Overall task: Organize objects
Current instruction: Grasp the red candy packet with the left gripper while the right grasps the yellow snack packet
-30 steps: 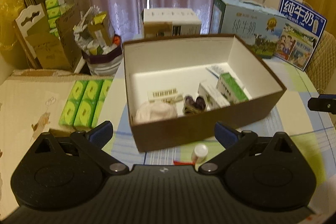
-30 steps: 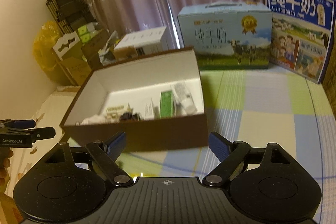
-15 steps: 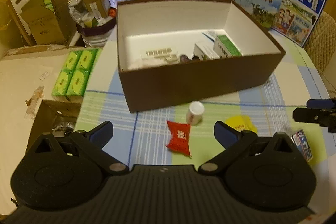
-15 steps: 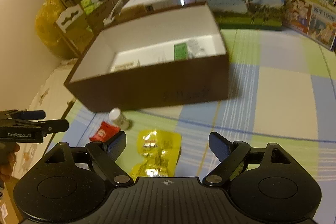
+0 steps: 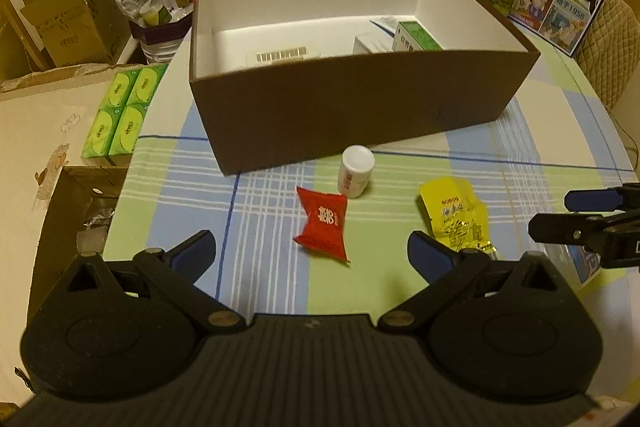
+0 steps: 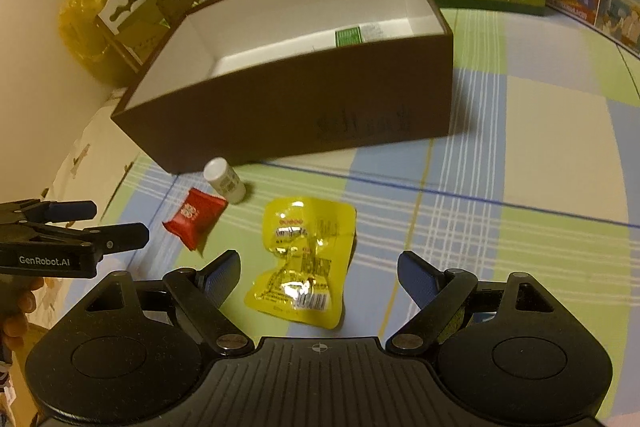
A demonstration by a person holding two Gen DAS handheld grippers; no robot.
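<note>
I've tipped both views down off the brown box (image 5: 360, 115) onto the loose items before it: yellow packet (image 6: 304, 263) under my wide, empty right gripper (image 6: 318, 277), red packet (image 5: 323, 223) ahead of the wide, empty left gripper (image 5: 310, 253). Pickups look next.

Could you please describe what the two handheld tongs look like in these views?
Both the left tongs and the right tongs are matte black plastic with two rounded pivot housings, silver rivets, a ribbed centre plate and dark blue pads on their fingers. Seen side-on in the right wrist view, the left one bears white "GenRobot.AI" lettering. No cables or sleeves show.
</note>
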